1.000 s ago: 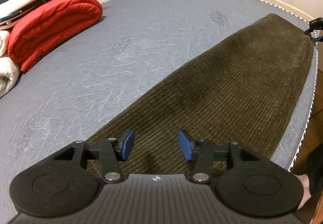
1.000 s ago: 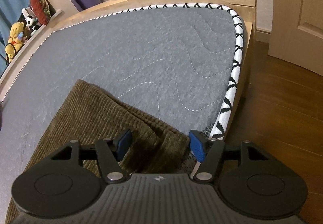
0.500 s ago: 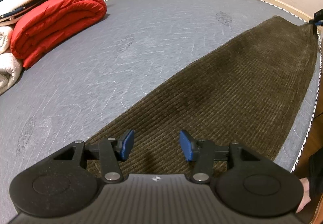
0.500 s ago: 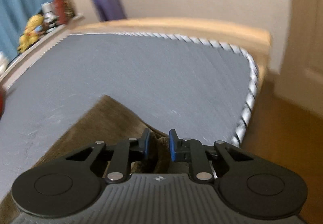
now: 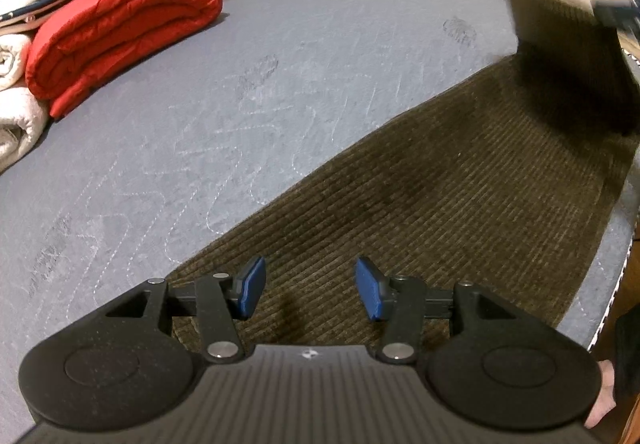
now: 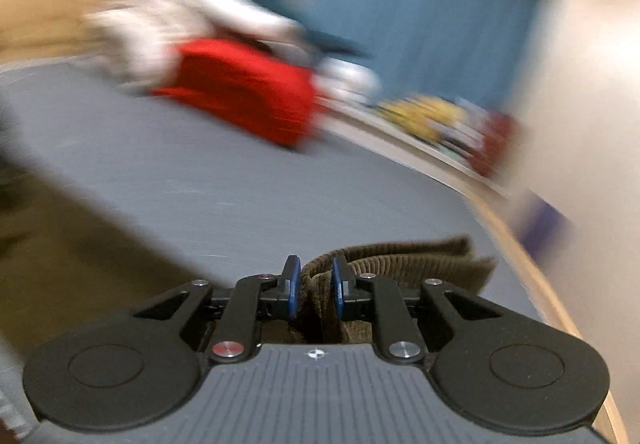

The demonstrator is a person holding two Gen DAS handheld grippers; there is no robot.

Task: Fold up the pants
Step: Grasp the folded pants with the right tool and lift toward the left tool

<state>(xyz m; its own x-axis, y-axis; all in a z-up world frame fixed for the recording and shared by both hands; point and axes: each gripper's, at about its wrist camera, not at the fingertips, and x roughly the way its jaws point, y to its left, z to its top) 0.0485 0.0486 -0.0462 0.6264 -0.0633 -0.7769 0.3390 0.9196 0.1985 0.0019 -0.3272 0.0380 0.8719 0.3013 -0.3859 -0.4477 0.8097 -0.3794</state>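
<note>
While the pants [image 5: 460, 204] lie on the bed [image 5: 240, 104], left tool [image 5: 308, 288] open above them, right tool [image 6: 314, 284] clamping what looks like their blurred lifted end.

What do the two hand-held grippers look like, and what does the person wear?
Both look alike. The left hand-held gripper and the right hand-held gripper have a ribbed dark grey body with a small white mark, two round black discs, black linkage arms with silver rivets, and blue pads. One rivet on the right one looks reddish. A dark sleeve shows at the left view's edge.
</note>
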